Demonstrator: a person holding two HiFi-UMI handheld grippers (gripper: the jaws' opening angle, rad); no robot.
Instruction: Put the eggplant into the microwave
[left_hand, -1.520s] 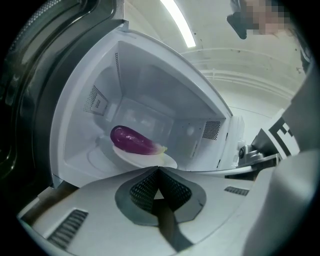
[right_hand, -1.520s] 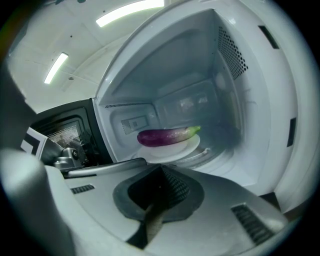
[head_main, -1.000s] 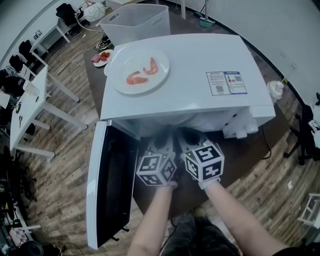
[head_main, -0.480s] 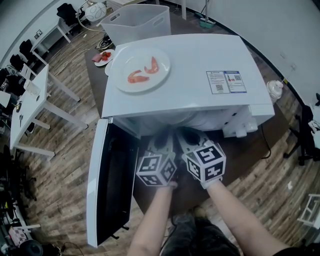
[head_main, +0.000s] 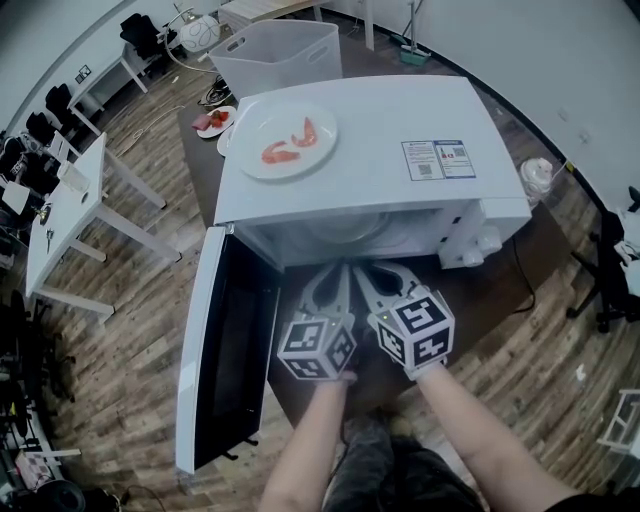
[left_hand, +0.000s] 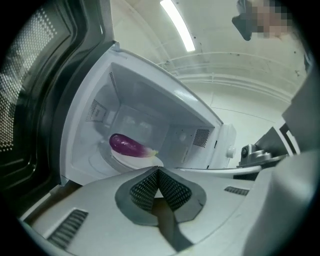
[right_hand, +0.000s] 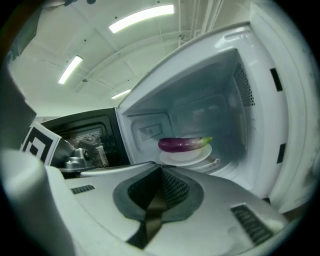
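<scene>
A purple eggplant (left_hand: 129, 145) (right_hand: 183, 144) lies on a white plate (right_hand: 186, 156) inside the open white microwave (head_main: 380, 160). Its door (head_main: 215, 360) hangs open to the left in the head view. Both grippers sit side by side just outside the opening, pointing in. My left gripper (head_main: 333, 285) (left_hand: 158, 172) is shut with nothing between its jaws. My right gripper (head_main: 368, 282) (right_hand: 160, 172) is shut and empty too. Neither touches the eggplant.
On the microwave top stands a white plate (head_main: 285, 141) with reddish food pieces. Behind it are a grey plastic bin (head_main: 280, 52) and a small dish of food (head_main: 212, 119). White desks (head_main: 70, 205) stand to the left on the wooden floor.
Both grippers have drawn back out of the microwave cavity toward me; their jaws now show in front of the opening in the head view.
</scene>
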